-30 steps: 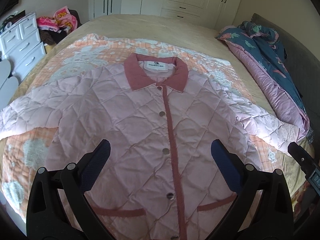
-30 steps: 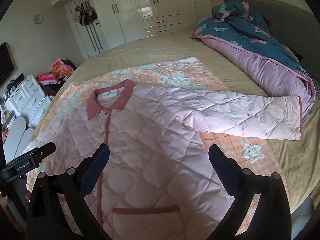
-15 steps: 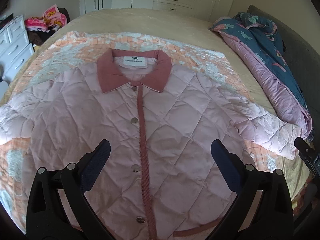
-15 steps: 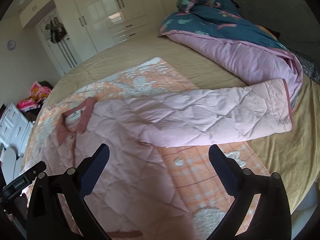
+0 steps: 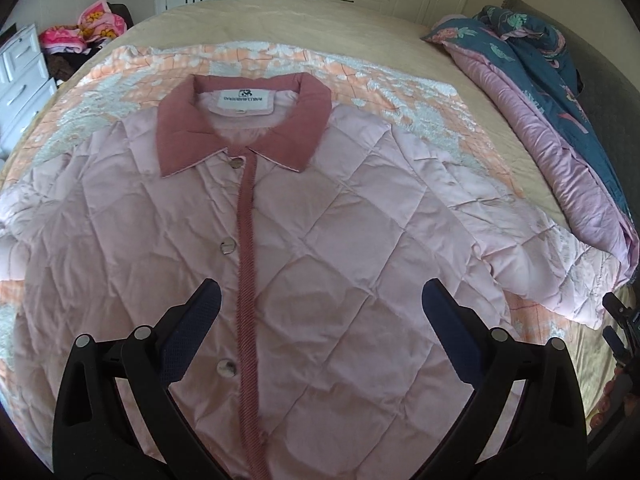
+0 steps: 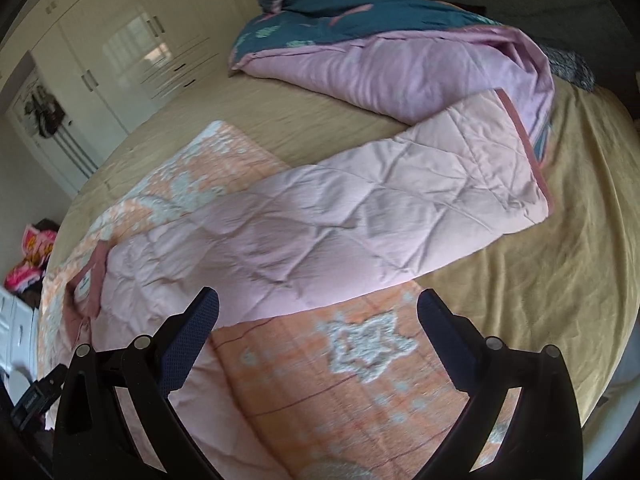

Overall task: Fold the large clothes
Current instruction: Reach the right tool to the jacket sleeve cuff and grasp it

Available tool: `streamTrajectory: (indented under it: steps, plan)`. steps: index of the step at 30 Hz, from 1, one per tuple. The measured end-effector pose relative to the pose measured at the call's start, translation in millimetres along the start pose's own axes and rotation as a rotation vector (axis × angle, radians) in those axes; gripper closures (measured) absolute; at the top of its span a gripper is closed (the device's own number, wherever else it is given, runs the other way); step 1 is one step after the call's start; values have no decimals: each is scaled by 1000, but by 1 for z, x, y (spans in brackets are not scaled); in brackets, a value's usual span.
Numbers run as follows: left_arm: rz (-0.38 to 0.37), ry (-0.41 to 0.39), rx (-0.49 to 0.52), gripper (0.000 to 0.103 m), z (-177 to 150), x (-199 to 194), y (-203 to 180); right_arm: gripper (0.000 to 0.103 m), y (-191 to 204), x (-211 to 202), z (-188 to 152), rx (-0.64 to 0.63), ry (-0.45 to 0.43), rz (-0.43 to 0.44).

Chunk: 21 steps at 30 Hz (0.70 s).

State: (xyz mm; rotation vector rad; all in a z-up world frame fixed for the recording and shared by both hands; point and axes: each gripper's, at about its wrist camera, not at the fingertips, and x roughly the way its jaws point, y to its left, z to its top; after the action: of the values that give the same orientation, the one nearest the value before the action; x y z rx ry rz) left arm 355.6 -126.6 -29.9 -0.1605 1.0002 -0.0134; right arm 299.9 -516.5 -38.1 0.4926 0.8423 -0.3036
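Note:
A pale pink quilted jacket [image 5: 344, 248] lies flat, front up and buttoned, on an orange patterned blanket [image 5: 280, 56] on the bed. Its dusty-rose collar [image 5: 244, 116] points away from me. My left gripper [image 5: 320, 312] hovers open above the jacket's chest, right of the button strip, holding nothing. In the right wrist view the jacket's right sleeve [image 6: 360, 216] stretches out toward its rose-trimmed cuff [image 6: 524, 148]. My right gripper [image 6: 318, 312] hangs open just below the sleeve's near edge, over the blanket [image 6: 340, 392], empty.
A rolled teal and lilac duvet [image 6: 400, 60] lies along the bed's right side, touching the cuff. White wardrobes [image 6: 132, 44] stand behind the bed. A white drawer unit [image 5: 20, 68] and a heap of bright clothes [image 5: 92, 28] sit at the left.
Both grippers moved forward and lower over the bed. The left one closed in on the jacket's chest and collar. The right one swung right, from the body to the outstretched sleeve.

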Motion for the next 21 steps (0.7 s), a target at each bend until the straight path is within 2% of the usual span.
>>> streamTrajectory:
  steps: [12,21]
  plan:
    - [6,21,0,9,10,32,-4,4,-64,56,14,211,48,-72]
    - [25,25,-12,9,22,49,-1,4,-111,90,27,416,41,-60]
